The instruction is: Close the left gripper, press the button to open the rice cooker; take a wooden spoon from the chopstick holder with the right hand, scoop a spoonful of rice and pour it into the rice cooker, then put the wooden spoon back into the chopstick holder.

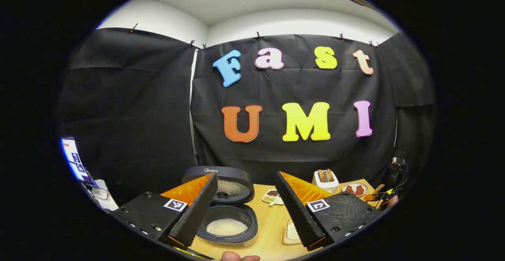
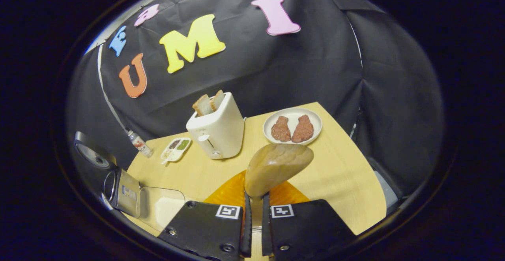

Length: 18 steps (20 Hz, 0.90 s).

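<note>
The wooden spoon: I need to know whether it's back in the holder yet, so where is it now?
In the right gripper view the wooden spoon is clamped in the right claw, its bowl raised over the table, in front of the toaster and plate.

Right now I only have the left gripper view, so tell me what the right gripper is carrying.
Observer: The right gripper is shut on the wooden spoon, with the handle between both fingers.
Operator: Report whether the spoon has rice on it.
Observer: I cannot tell. Its rounded back faces the camera, and no grains show on that side.
Operator: Say where the spoon head sits.
Observer: In the right gripper view it hangs over the table, with the toaster to its left and the plate just beyond it.
</note>
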Tool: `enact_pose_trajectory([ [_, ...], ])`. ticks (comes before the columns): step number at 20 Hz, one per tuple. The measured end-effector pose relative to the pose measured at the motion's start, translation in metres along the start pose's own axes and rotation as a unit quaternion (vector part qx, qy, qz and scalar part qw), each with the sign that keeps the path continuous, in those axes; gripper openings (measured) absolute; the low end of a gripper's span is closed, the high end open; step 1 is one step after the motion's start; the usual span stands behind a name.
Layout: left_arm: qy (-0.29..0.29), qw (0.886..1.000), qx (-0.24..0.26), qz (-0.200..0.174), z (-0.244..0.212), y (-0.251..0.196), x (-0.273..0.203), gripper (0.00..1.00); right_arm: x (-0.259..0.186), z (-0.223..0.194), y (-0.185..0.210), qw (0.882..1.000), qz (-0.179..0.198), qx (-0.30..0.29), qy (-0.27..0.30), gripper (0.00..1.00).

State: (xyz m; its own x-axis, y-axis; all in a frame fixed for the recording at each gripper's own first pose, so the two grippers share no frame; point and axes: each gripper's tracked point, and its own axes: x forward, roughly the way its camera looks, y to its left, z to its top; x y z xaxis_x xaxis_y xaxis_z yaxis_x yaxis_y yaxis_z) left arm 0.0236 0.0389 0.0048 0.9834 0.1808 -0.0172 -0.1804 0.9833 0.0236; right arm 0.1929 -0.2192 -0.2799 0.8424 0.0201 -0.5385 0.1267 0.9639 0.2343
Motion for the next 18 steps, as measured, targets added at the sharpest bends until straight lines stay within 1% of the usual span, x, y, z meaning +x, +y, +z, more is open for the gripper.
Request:
enact_pose_trajectory([
  [2, -0.002, 1.000, 0.004, -0.008, -0.002, 0.007, 0.002, 0.95, -0.012, 0.013, 0.000, 1.000, -0.022, -0.004, -0.017, 0.15],
  [4, -0.002, 1.000, 0.004, -0.019, -0.004, 0.014, 0.001, 0.95, -0.029, 0.025, 0.005, 0.999, -0.041, 0.007, -0.030, 0.15],
  [5, -0.003, 1.000, 0.005, -0.024, -0.005, 0.019, 0.000, 0.95, -0.039, 0.033, 0.013, 0.998, -0.041, 0.011, -0.040, 0.15],
  [8, -0.007, 0.999, 0.012, -0.037, -0.009, 0.033, -0.001, 0.95, -0.070, 0.054, 0.050, 0.997, -0.024, 0.018, -0.065, 0.15],
  [11, -0.014, 0.998, 0.026, -0.049, -0.013, 0.053, -0.006, 0.95, -0.089, 0.060, 0.094, 0.997, -0.007, 0.021, -0.077, 0.15],
  [14, -0.023, 0.997, 0.048, -0.060, -0.016, 0.073, -0.010, 0.95, -0.097, 0.051, 0.137, 0.997, 0.008, 0.006, -0.078, 0.15],
  [18, -0.023, 0.996, 0.046, -0.076, -0.022, 0.090, -0.018, 0.96, -0.097, 0.023, 0.181, 0.998, 0.021, -0.021, -0.056, 0.15],
])
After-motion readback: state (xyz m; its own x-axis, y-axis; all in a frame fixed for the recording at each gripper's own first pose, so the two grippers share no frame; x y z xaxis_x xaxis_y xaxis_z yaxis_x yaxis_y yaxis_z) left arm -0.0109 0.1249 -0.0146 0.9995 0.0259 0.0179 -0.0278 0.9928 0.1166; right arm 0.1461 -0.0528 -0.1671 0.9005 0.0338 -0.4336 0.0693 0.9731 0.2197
